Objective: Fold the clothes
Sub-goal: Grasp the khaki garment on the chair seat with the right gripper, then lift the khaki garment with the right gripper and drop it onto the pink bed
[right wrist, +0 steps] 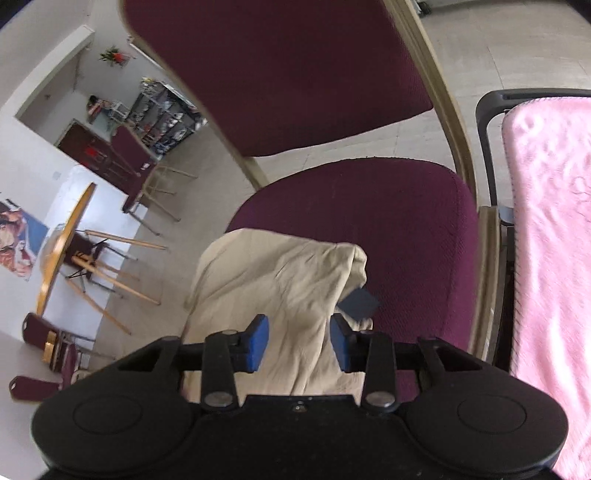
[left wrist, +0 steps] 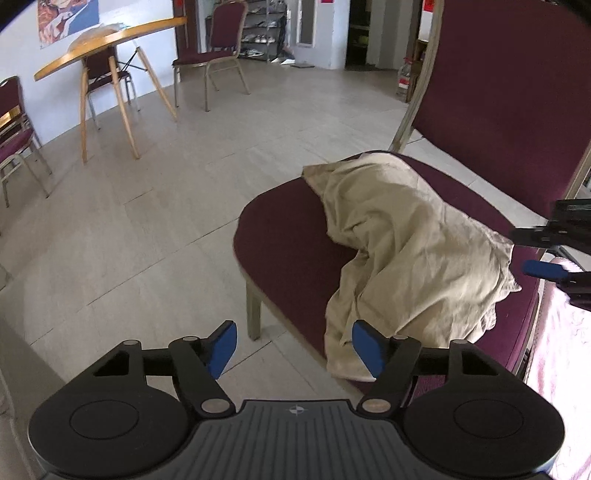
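My left tongs [left wrist: 291, 347] stand released, blue pads well apart, nothing between them; the right-hand pad [left wrist: 364, 349] sits just at the hanging front edge of the beige garment [left wrist: 406, 251], the other over bare floor [left wrist: 147, 221]. My right tongs [right wrist: 299, 343] are narrower but not clenched: a fold of the same cloth [right wrist: 277, 288] lies in the gap between the blue pads, and I cannot tell that either pad presses on it. In the left wrist view those right tongs [left wrist: 546, 266] reach in from the right edge, over the garment's far side.

The garment lies crumpled on the seat of a maroon chair [right wrist: 406, 221], draped from the middle of the cushion over its front edge. A small dark square patch [right wrist: 360, 304] shows at the cloth's edge on the cushion. Just beside the chair, a pink fleecy cloth [right wrist: 546, 258] covers a black-framed seat.

Farther out, a round wooden bench [left wrist: 110, 40] on splayed legs stands near the white wall, with more maroon chairs [left wrist: 218, 48] around the tiled room and a shoe rack [left wrist: 262, 29] at the back.
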A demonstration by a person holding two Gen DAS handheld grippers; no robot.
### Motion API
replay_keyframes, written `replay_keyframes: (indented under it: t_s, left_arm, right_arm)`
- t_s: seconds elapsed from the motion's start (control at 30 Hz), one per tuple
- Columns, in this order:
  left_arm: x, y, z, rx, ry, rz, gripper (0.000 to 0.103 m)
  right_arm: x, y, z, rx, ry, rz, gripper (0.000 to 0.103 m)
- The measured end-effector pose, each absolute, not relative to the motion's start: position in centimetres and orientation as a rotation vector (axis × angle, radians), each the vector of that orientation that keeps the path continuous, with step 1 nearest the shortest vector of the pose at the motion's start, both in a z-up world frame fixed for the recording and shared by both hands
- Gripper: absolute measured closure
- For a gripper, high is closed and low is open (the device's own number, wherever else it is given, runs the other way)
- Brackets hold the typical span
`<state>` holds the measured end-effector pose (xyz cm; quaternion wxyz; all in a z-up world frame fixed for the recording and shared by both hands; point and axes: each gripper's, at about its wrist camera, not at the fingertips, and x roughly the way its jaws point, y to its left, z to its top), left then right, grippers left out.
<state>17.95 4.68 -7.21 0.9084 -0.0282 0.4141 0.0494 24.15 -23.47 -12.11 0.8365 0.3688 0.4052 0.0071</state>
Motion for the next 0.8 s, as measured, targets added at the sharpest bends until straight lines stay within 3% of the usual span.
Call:
replay_keyframes:
  t_s: [0.07,0.13,0.17,0.2,0.23,0.47,0.67,0.8]
  left_arm:
    - [18.4,4.4,-7.3,-0.045,0.864,0.096,0.031]
    - [18.5,4.1,-7.4,-0.022,0.873,0.097,0.031]
    - [18.5,3.9,-7.4,-0.016,0.874,0.1,0.031]
    - [18.3,3.9,-7.2,-0.013,0.873,0.102,0.031]
    - [18.1,3.9,-7.0,-0.011,0.869,0.102,0.031]
    - [14.2,4.3,-2.0,-0.014,0.762,0.099,0.031]
    - [8.5,2.2,3.3,-0.031,0.634,-0.012,0.029]
    - [4.9,-1.2,5.3,-0.004,0.582,-0.134,0.027]
  right_arm:
    - [25.5,-23.3,-13.2,0.788,0.882,-0.003,0.065]
    - [26.2,-22.8,-13.9,0.778,0.889,-0.008,0.055]
    - [26.4,-22.6,-14.1,0.767,0.884,-0.014,0.058]
    - [26.3,-22.4,-13.7,0.746,0.86,-0.018,0.084]
    - [26.2,-22.2,-12.8,0.707,0.831,-0.021,0.101]
    - [20.8,-20.5,0.4,0.417,0.498,-0.036,0.101]
    - [8.7,-24.2,16.5,0.266,0.118,-0.16,0.101]
    - [-1.3,-26.5,23.3,0.119,-0.089,-0.324,0.101]
